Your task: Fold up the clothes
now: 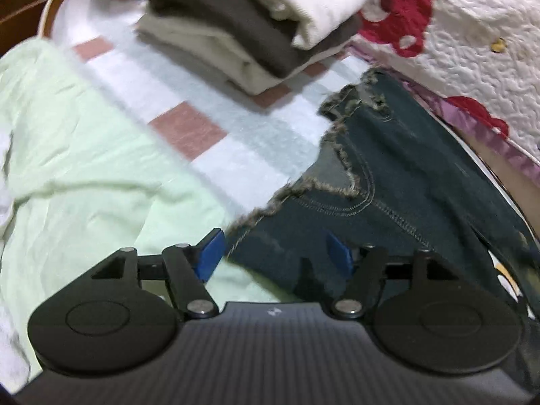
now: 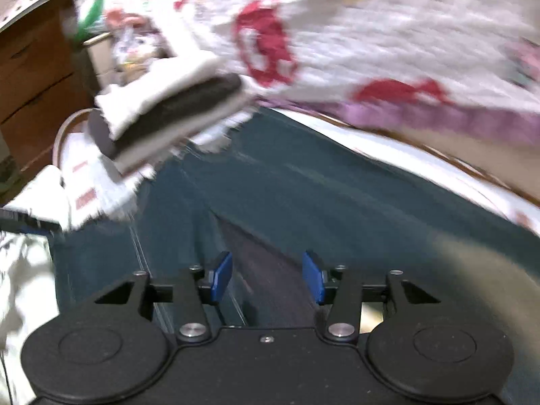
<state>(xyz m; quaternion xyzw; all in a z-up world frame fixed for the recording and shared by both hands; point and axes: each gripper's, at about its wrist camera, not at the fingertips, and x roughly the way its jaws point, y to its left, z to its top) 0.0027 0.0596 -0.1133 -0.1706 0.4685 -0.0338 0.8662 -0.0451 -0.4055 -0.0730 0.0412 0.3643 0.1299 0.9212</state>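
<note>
Dark blue jeans with frayed hems lie across the table, right of a pale green garment. My left gripper is open just above the frayed hem edge, its blue pads on either side of the denim, holding nothing. In the right wrist view the jeans stretch away under my right gripper, which is open over the dark seam between the legs. A stack of folded white, dark brown and cream clothes sits at the far end, also seen blurred as a folded stack.
A striped white, pink and grey cloth covers the round table, whose rim shows at the far left. A white quilt with red patterns lies beyond on the right. A wooden cabinet and clutter stand at the far left.
</note>
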